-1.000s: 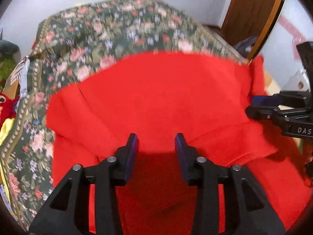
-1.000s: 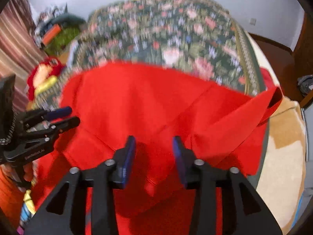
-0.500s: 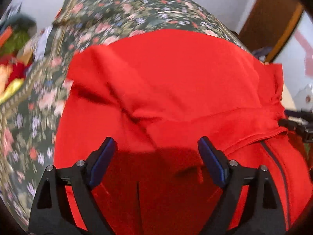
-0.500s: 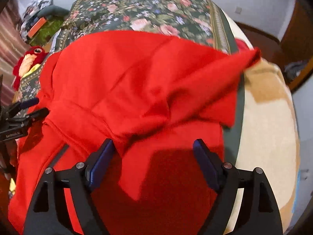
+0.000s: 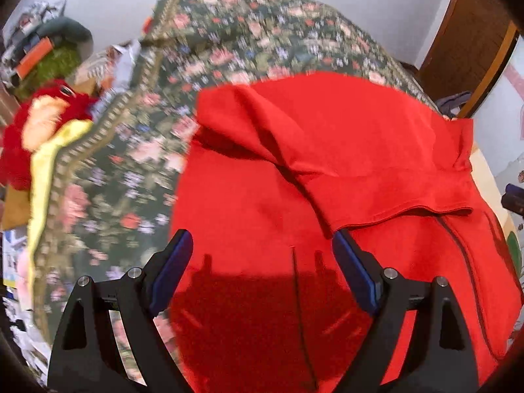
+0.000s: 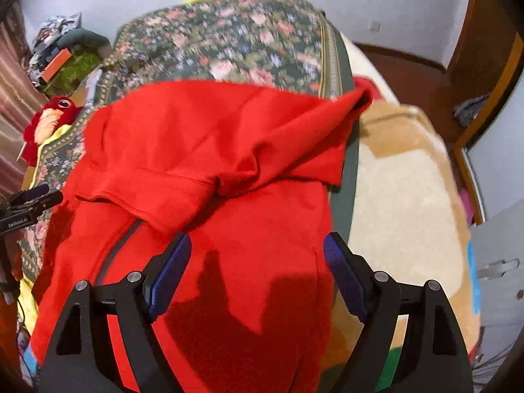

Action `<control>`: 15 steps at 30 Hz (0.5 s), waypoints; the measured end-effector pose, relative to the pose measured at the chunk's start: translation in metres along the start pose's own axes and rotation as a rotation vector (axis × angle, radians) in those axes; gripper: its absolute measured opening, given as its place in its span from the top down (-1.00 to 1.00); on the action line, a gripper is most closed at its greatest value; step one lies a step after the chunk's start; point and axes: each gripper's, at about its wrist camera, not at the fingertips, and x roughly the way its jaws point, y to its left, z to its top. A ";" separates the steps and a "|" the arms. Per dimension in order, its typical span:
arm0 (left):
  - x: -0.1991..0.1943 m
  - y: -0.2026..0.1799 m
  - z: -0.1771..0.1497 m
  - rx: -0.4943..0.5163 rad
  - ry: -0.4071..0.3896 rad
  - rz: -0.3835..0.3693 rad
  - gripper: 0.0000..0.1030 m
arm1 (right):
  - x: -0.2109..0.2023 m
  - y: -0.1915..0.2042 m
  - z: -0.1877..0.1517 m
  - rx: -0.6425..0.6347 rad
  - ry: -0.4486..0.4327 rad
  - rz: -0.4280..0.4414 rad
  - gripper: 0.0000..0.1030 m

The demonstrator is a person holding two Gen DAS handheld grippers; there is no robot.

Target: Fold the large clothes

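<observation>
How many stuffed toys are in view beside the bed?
1: a red plush toy past the floral bedspread's left edge, below the clutter pile. Others may be hidden there.

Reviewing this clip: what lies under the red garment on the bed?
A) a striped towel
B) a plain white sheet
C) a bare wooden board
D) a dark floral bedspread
D: the red garment rests on a dark floral bedspread, visible around its far and left edges.

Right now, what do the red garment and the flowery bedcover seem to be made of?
Red garment: soft matte knit, maybe fleece or cotton; it creases gently with no shine. Floral bedcover: looks like printed or woven fabric, matte; blur hides the weave.
</observation>
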 end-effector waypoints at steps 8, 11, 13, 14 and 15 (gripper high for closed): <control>-0.058 0.027 -0.014 -0.036 -0.093 0.004 -0.70 | -0.046 0.016 -0.005 -0.051 -0.107 0.002 -0.63; -0.059 0.041 -0.026 -0.070 -0.069 -0.001 -0.70 | -0.053 0.016 -0.015 -0.046 -0.120 -0.001 -0.71; -0.057 0.048 -0.036 -0.094 -0.045 -0.007 -0.70 | -0.055 0.012 -0.023 -0.030 -0.119 0.006 -0.71; -0.054 0.053 -0.043 -0.114 -0.026 -0.013 -0.70 | -0.054 0.009 -0.029 -0.015 -0.113 0.010 -0.72; -0.051 0.057 -0.050 -0.131 -0.010 -0.020 -0.70 | -0.053 0.007 -0.033 -0.001 -0.107 0.013 -0.72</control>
